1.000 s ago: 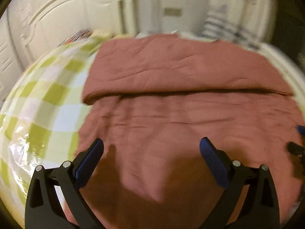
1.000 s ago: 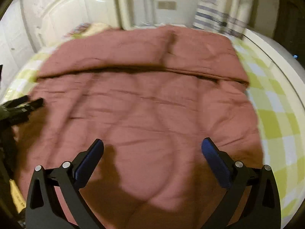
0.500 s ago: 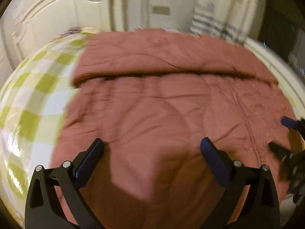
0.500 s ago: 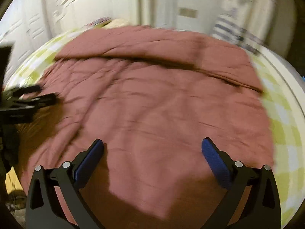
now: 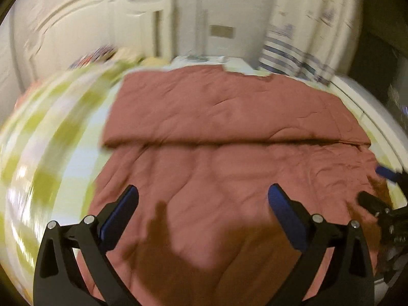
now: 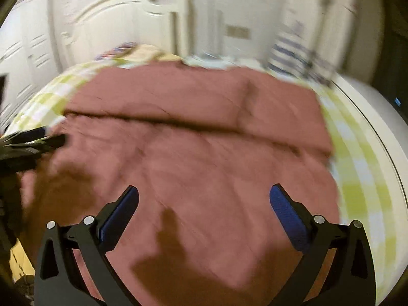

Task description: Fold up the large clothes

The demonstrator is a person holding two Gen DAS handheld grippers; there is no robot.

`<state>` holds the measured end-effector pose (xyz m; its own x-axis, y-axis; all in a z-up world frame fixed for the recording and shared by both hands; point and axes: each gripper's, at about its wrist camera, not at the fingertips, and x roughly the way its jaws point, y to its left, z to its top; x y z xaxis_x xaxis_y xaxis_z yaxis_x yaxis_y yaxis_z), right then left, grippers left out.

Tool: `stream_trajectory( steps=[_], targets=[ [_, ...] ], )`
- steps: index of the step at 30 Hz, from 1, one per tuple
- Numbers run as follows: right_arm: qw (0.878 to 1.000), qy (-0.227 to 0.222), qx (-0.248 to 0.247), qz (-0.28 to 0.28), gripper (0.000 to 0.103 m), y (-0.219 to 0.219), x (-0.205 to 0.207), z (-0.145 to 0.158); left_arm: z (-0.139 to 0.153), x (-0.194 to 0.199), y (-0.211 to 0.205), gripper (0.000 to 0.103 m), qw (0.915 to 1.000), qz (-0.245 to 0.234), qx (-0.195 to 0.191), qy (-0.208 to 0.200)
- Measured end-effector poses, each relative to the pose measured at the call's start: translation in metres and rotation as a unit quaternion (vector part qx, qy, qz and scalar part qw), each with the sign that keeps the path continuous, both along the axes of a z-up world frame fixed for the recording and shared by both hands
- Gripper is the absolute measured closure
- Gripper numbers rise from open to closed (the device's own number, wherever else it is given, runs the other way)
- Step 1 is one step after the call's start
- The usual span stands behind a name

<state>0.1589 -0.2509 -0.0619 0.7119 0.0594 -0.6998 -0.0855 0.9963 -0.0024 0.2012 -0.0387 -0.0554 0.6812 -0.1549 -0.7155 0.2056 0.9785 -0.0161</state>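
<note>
Reddish quilt on bed, below both gaping claws, untouched

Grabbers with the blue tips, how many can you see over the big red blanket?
2. The left gripper hovers open above the near left part of the red blanket; the right gripper hovers open above its near right part.
</note>
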Motion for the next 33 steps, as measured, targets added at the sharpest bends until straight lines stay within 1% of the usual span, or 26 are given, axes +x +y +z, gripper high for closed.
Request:
stream_trajectory(
  steps=[1,2,3,4,5,7,10,13,17,19,22,24,25,26,27,28,29,30,31,32,33],
  targets=[
    [1.000,0.009,-0.006,0.008,0.005,0.009,0.016,-0.004,-0.004,0.011,-0.009,0.002,0.9998,0.004,0.017,0.003],
    [1.000,0.023,-0.010,0.008,0.005,0.012,0.027,-0.009,-0.011,0.022,-0.013,0.002,0.9996,0.014,0.023,0.010],
    [0.999,0.045,-0.010,0.011,0.005,0.015,0.040,-0.020,-0.019,0.032,-0.014,0.002,0.9993,0.020,0.022,0.022],
    [0.997,0.071,-0.011,0.015,0.004,0.018,0.050,-0.032,-0.029,0.039,-0.013,0.002,0.9987,0.023,0.021,0.040],
    [0.996,0.085,0.001,0.017,0.004,0.015,0.058,-0.039,-0.039,0.047,-0.011,0.002,0.9974,0.022,0.017,0.066],
    [0.996,0.089,0.010,0.009,0.004,0.010,0.064,-0.038,-0.034,0.047,-0.002,0.002,0.9983,0.023,0.003,0.054],
    [0.996,0.088,-0.002,0.012,0.004,0.013,0.078,-0.040,-0.038,0.053,0.002,0.002,0.9977,0.024,0.012,0.062],
    [0.996,0.088,-0.009,0.014,0.004,0.017,0.094,-0.040,-0.039,0.064,0.002,0.002,0.9973,0.032,0.029,0.059],
    [0.996,0.089,-0.006,0.020,0.004,0.016,0.111,-0.039,-0.038,0.076,0.008,0.002,0.9969,0.040,0.027,0.063],
    [0.996,0.089,-0.005,0.019,0.004,0.014,0.109,-0.038,-0.038,0.077,0.005,0.002,0.9969,0.039,0.029,0.061],
    [0.995,0.099,0.000,0.013,0.005,0.010,0.094,-0.034,-0.035,0.064,0.006,0.002,0.9969,0.040,0.043,0.052],
    [0.996,0.087,0.002,-0.004,0.005,0.002,0.072,-0.026,-0.028,0.041,0.014,0.002,0.9985,0.024,0.021,0.045],
    [0.997,0.077,0.008,-0.011,0.005,-0.004,0.062,-0.023,-0.027,0.033,0.015,0.002,0.9988,0.017,0.019,0.043],
    [0.997,0.077,0.014,-0.024,0.005,-0.013,0.053,-0.026,-0.031,0.025,0.017,0.002,0.9983,0.015,0.037,0.043],
    [0.995,0.091,0.013,-0.032,0.004,-0.019,0.051,-0.033,-0.036,0.022,0.019,0.002,0.9971,0.020,0.055,0.048],
    [0.995,0.099,0.014,-0.028,0.004,-0.023,0.050,-0.039,-0.041,0.024,0.023,0.002,0.9962,0.023,0.057,0.061],
    [0.995,0.093,0.012,-0.022,0.004,-0.022,0.048,-0.038,-0.042,0.027,0.030,0.002,0.9965,0.024,0.034,0.073],
    [0.995,0.100,0.004,-0.024,0.005,-0.019,0.048,-0.037,-0.041,0.030,0.035,0.002,0.9958,0.033,0.029,0.081],
    [0.994,0.105,-0.007,-0.026,0.005,-0.016,0.048,-0.035,-0.040,0.031,0.037,0.002,0.9953,0.041,0.033,0.081],
    [0.994,0.105,-0.015,-0.035,0.005,-0.013,0.045,-0.030,-0.037,0.029,0.042,0.002,0.9954,0.048,0.035,0.075],
    [0.995,0.096,-0.011,-0.039,0.005,-0.011,0.039,-0.025,-0.033,0.025,0.046,0.002,0.9961,0.050,0.028,0.068]
  ],
)
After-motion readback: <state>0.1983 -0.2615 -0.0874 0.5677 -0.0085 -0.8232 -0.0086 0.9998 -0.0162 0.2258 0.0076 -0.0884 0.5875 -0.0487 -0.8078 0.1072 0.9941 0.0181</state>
